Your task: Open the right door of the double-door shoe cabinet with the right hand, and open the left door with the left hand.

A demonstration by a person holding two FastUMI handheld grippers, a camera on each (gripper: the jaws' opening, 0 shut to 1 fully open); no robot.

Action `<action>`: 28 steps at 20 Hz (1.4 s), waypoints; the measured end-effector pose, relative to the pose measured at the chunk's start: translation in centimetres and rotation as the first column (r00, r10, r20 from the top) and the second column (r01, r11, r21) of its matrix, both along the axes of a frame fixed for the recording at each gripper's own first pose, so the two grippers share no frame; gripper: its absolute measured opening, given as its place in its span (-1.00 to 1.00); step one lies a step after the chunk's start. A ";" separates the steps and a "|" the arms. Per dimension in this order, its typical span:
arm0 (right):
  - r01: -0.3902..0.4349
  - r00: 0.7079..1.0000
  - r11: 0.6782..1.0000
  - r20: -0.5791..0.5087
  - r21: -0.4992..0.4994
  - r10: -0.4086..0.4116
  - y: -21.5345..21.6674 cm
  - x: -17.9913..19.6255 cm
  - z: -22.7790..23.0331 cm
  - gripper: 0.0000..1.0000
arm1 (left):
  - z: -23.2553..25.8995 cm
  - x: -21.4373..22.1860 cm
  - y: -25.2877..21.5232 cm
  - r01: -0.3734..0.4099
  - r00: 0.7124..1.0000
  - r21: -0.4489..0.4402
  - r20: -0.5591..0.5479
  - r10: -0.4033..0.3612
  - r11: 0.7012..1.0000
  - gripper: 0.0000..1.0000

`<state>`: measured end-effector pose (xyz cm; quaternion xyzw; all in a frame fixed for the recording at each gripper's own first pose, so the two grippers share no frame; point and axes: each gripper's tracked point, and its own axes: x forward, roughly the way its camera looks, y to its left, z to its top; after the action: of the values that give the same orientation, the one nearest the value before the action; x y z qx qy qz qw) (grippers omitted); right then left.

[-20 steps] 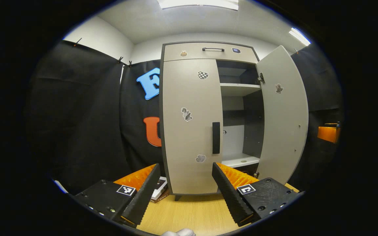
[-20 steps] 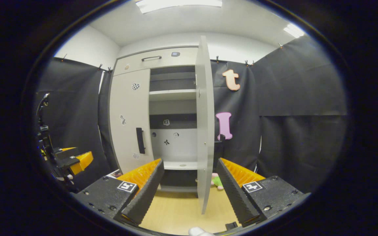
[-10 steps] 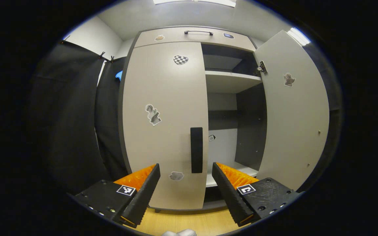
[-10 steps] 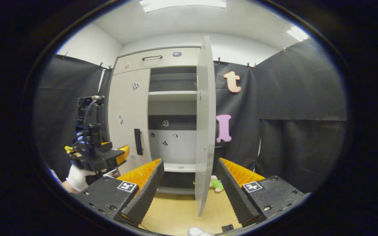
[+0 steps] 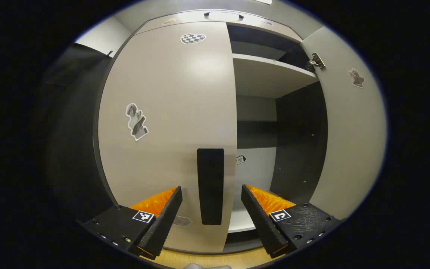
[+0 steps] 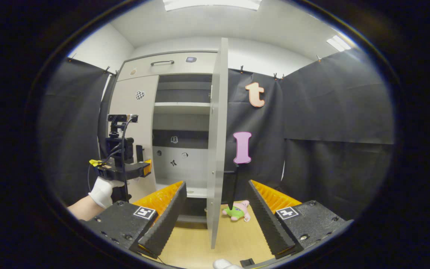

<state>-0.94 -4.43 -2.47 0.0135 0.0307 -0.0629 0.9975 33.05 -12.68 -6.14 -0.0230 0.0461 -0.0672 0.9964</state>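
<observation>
The grey shoe cabinet's left door [image 5: 170, 112] is closed and close in front of my left gripper [image 5: 210, 191]. Its black vertical handle [image 5: 210, 175] stands in line with the gap between the open fingers, and neither finger presses on it. The right door [image 5: 353, 142] stands swung out, baring the shelves [image 5: 271, 76]. In the right gripper view that right door [image 6: 215, 149] is edge-on straight ahead, and my right gripper [image 6: 215, 188] is open and apart from it. Farther left, a gloved hand [image 6: 103, 188] holds the left gripper [image 6: 140, 170] at the left door [image 6: 133, 108].
A closed drawer with a dark handle [image 6: 162, 62] tops the cabinet. A green and pink plush toy [image 6: 237, 212] lies on the wooden floor [image 6: 233, 243] just right of the open door. Black cloth walls [image 6: 330, 149] close in both sides.
The left gripper has moved in close to the left door, so its handle now sits between the fingers. The right gripper has shifted slightly, with the right door still open.
</observation>
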 end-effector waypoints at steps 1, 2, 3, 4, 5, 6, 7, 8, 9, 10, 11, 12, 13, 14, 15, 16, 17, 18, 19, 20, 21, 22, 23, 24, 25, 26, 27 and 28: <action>-0.001 1.000 1.000 -0.010 0.000 0.001 0.0 0.3 -0.3 1.00 | -0.2 0.3 0.2 -0.005 1.000 -0.002 -0.007 0.005 1.000 0.92; -0.005 1.000 1.000 -0.014 -0.001 0.005 0.1 0.5 -0.3 1.00 | -0.5 0.5 0.4 -0.012 1.000 0.002 -0.015 0.012 1.000 0.82; -0.008 1.000 1.000 -0.016 -0.003 0.008 0.1 0.8 -0.3 1.00 | -0.7 0.8 0.4 -0.012 1.000 0.003 -0.018 0.012 1.000 0.80; -0.013 1.000 1.000 -0.014 -0.008 0.013 0.3 1.0 -0.2 1.00 | -0.8 0.9 0.3 -0.005 1.000 0.000 -0.020 0.005 1.000 0.67; -0.018 1.000 1.000 -0.010 -0.012 0.018 0.5 1.2 0.0 1.00 | -0.9 1.2 0.2 -0.005 1.000 0.003 -0.021 0.005 1.000 0.64; -0.023 1.000 1.000 -0.006 -0.014 0.023 0.7 1.2 0.1 1.00 | -1.1 1.3 0.2 -0.007 1.000 0.008 -0.027 0.007 1.000 0.55; -0.028 1.000 0.999 -0.003 -0.016 0.028 0.9 1.4 0.1 1.00 | -1.2 1.3 0.1 -0.007 0.999 0.009 -0.032 0.007 1.000 0.52; -0.031 1.000 0.999 -0.002 -0.018 0.031 1.0 1.5 0.1 1.00 | -1.0 1.6 -0.1 -0.007 1.000 0.017 -0.019 0.007 1.000 0.43; -0.034 0.999 0.999 -0.002 -0.016 0.034 1.0 1.5 0.0 1.00 | -1.1 1.1 0.0 -0.004 1.000 0.030 -0.024 0.005 1.000 0.40; -0.038 0.999 0.999 -0.006 -0.013 0.037 1.1 1.6 -0.1 1.00 | -1.3 1.7 0.0 -0.004 1.000 0.033 -0.023 0.004 0.999 0.51; -0.044 0.999 0.999 -0.008 -0.011 0.044 1.3 1.5 -0.2 1.00 | -1.6 1.2 -0.2 0.010 0.999 0.030 -0.038 -0.009 1.000 -0.06; -0.047 0.999 0.999 -0.010 -0.012 0.047 1.4 1.4 -0.3 1.00 | -1.7 1.1 -0.4 0.019 0.999 0.022 -0.036 -0.018 1.000 -0.17; -0.049 0.999 0.999 -0.010 -0.015 0.049 1.4 1.4 -0.3 1.00 | -1.6 1.1 -0.3 0.026 0.999 0.029 -0.033 -0.025 0.999 -0.27; -0.050 0.999 0.999 -0.007 -0.015 0.050 1.4 1.3 -0.2 1.00 | -1.7 1.0 -0.3 0.034 0.999 0.024 -0.038 -0.033 0.999 -0.36; -0.053 0.999 0.998 -0.004 -0.016 0.053 1.4 1.2 -0.2 1.00 | -1.6 1.0 -0.3 0.043 0.998 0.020 -0.037 -0.042 0.999 -0.26; -0.053 0.999 0.998 -0.004 -0.017 0.053 1.4 1.0 -0.2 1.00 | -1.7 0.8 -0.2 0.050 0.998 0.014 -0.041 -0.049 0.999 -0.43; -0.052 0.999 0.998 -0.001 -0.017 0.052 1.3 0.9 -0.3 1.00 | -1.7 0.6 -0.3 0.057 0.997 0.013 -0.044 -0.056 0.998 -0.50; -0.051 0.999 0.999 0.001 -0.015 0.051 1.1 0.7 -0.2 1.00 | -1.5 0.2 -0.1 0.061 0.997 0.010 -0.039 -0.061 0.998 -0.50; -0.050 0.999 0.999 0.003 -0.013 0.050 1.0 0.6 -0.2 1.00 | -1.6 0.2 -0.2 0.065 0.997 0.007 -0.044 -0.065 0.998 -0.58; -0.050 0.999 0.999 0.004 -0.010 0.050 1.0 0.4 -0.2 1.00 | -1.5 -0.2 -0.1 0.071 0.997 0.014 -0.041 -0.071 0.997 -0.58; -0.050 0.999 0.999 0.004 -0.009 0.050 1.0 0.3 -0.3 1.00 | -1.4 -0.4 0.0 0.075 0.997 0.020 -0.037 -0.074 0.997 -0.58; -0.052 0.999 0.999 0.004 -0.008 0.052 1.1 0.0 -0.3 1.00 | -1.4 -0.8 0.1 0.079 0.996 0.023 -0.035 -0.078 0.997 -0.60; -0.055 0.998 0.998 0.008 -0.006 0.055 1.4 -0.3 -0.2 1.00 | -1.2 -1.3 0.1 0.085 0.996 0.023 -0.034 -0.084 0.996 -0.69; -0.054 0.998 0.999 0.012 -0.007 0.054 1.5 -0.4 -0.1 1.00 | -1.1 -1.8 0.3 0.088 0.996 0.017 -0.025 -0.088 0.996 -0.69; -0.057 0.998 0.998 0.014 -0.007 0.057 1.7 -0.6 -0.2 1.00 | -1.2 -2.0 0.5 0.093 0.995 0.015 -0.027 -0.092 0.996 -0.69; -0.059 0.998 0.998 0.015 -0.006 0.059 1.8 -0.9 -0.3 1.00 | -1.2 -2.3 0.7 0.096 0.995 0.014 -0.021 -0.096 0.995 -0.79; -0.063 0.998 0.998 0.017 -0.005 0.063 2.2 -1.1 -0.3 1.00 | -1.2 -2.6 0.9 0.098 0.995 0.013 -0.020 -0.098 0.995 -0.79; -0.066 0.998 0.998 0.017 -0.004 0.066 2.4 -1.3 -0.3 1.00 | -1.2 -2.9 1.2 0.100 0.995 0.016 -0.019 -0.100 0.995 -0.79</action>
<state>-2.26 -2.00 -2.77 0.0115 0.0226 -0.0301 0.9992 30.13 -11.48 -7.34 -0.0127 0.0567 -0.1164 0.9915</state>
